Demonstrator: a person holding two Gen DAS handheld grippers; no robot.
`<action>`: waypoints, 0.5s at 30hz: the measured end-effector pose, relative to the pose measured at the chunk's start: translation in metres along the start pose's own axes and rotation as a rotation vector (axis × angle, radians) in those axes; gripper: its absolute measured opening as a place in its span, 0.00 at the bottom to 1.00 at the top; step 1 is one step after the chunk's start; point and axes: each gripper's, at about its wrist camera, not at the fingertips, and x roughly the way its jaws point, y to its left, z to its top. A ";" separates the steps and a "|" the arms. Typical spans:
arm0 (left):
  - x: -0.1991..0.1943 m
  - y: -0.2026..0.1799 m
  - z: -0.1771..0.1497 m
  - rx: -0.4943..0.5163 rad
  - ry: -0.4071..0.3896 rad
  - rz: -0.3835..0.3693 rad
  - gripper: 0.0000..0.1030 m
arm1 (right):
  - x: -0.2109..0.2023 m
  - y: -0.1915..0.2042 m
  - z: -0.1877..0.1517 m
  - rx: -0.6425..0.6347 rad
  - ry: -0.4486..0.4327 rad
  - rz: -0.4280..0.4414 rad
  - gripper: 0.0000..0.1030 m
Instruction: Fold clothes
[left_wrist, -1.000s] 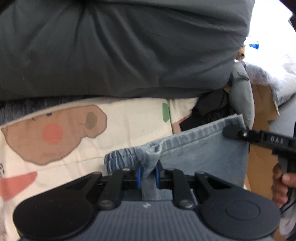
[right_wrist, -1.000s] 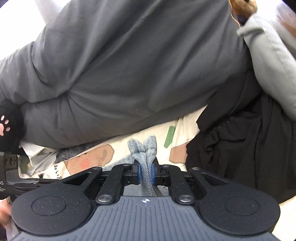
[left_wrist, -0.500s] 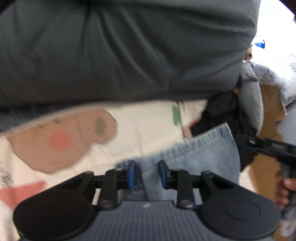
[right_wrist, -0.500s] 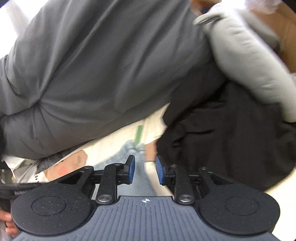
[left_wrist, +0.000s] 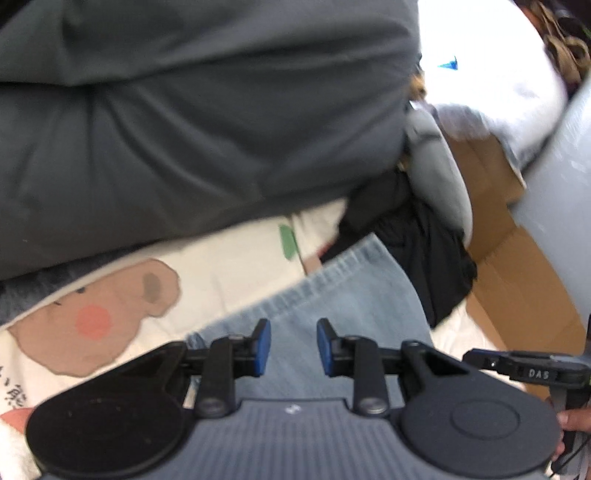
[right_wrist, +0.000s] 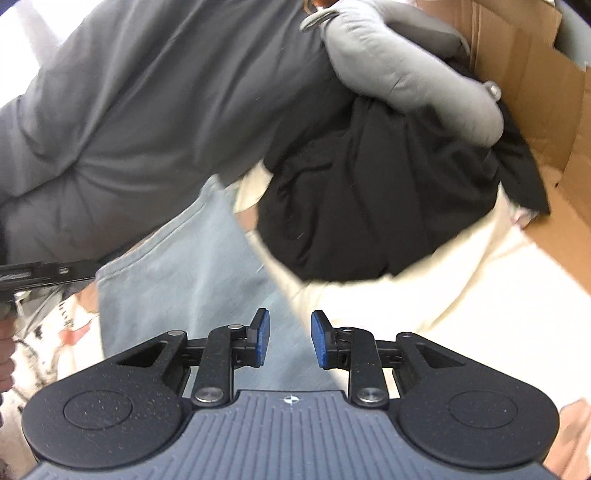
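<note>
now pale blue denim garment (left_wrist: 343, 291) lying flat, released.

text: "DAS" | on: black handle of the other tongs (left_wrist: 532, 373) | dark characters on the printed sheet (left_wrist: 11, 391): unreadable

the right gripper (right_wrist: 288, 338) hovers with its blue pads apart and nothing between them, over the light denim garment (right_wrist: 192, 273) on the cream sheet (right_wrist: 461, 291). a black garment (right_wrist: 369, 206) is heaped beyond, under a grey sleeve (right_wrist: 406, 70), beside a cardboard box (right_wrist: 535, 99).
</note>
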 end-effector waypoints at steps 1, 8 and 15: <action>0.004 -0.004 -0.003 0.019 0.016 -0.007 0.28 | 0.001 0.004 -0.008 0.005 0.001 0.010 0.26; 0.040 -0.014 -0.017 0.125 0.121 0.065 0.27 | 0.023 0.013 -0.053 -0.017 0.044 0.008 0.27; 0.044 -0.029 -0.016 0.171 0.154 0.156 0.14 | 0.017 -0.017 -0.074 0.033 0.082 -0.079 0.26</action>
